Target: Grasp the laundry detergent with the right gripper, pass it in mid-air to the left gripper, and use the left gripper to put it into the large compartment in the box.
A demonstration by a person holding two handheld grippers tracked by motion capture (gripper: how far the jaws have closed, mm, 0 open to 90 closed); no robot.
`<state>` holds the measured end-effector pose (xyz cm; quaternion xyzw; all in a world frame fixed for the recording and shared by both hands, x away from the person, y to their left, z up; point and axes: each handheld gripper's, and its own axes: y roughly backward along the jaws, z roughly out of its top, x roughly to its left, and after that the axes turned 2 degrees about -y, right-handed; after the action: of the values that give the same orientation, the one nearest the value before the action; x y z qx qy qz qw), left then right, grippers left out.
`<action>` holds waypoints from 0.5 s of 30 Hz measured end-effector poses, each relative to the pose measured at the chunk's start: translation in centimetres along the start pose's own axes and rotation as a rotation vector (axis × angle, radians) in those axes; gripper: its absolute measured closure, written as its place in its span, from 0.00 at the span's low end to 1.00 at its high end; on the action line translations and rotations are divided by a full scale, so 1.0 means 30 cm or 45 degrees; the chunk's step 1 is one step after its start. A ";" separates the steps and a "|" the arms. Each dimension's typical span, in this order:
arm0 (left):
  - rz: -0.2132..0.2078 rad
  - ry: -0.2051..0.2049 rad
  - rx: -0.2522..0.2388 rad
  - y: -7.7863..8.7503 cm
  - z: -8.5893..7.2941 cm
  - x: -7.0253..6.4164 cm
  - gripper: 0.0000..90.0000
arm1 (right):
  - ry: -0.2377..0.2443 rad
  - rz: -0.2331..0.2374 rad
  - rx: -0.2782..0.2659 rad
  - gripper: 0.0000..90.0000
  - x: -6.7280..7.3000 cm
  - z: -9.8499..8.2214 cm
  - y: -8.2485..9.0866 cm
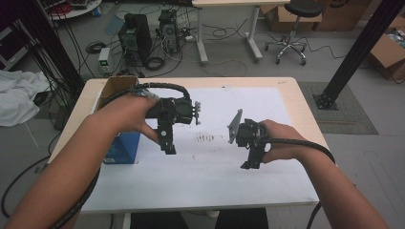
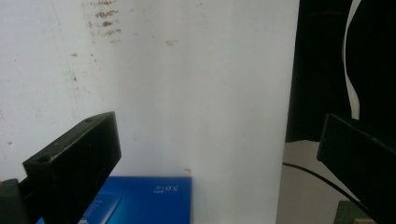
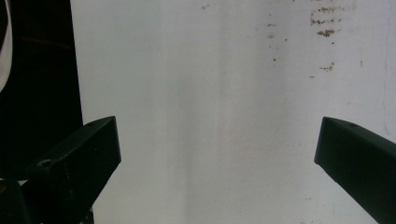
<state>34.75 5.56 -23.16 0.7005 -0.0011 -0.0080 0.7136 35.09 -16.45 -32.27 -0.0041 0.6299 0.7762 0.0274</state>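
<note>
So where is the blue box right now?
In the high view, the blue box stands at the table's left edge, on the white sheet, just left of the left gripper, which hovers open beside it.

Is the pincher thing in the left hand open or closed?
Open. In the left gripper view the left gripper has its two black jaws standing far apart, with nothing between them but the white table cover and the blue box below.

The left gripper (image 1: 167, 138) and the right gripper (image 1: 252, 155), near the middle of the high view, look like matt black plastic, and the right one carries a dull grey plate that seems metal. The white sheet (image 1: 210, 176) under them is matt paper with rough brownish stains at its centre, on a pale smooth wooden table (image 1: 305, 114). At left, the blue box (image 1: 122, 148) looks like slightly glossy printed cardboard.
</note>
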 end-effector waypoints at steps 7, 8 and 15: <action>-0.004 0.003 -0.010 -0.002 -0.007 0.005 0.00 | -0.004 0.000 0.000 0.00 -0.002 -0.002 0.001; -0.005 0.003 -0.007 -0.002 -0.007 0.005 0.00 | -0.004 -0.001 -0.001 0.00 -0.003 -0.002 0.001; -0.001 0.001 0.000 -0.001 -0.004 0.004 0.00 | -0.009 -0.004 -0.006 0.00 -0.001 -0.003 0.002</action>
<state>34.88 5.68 -23.19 0.7004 -0.0006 -0.0079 0.7137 35.13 -16.56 -32.24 -0.0023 0.6279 0.7777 0.0307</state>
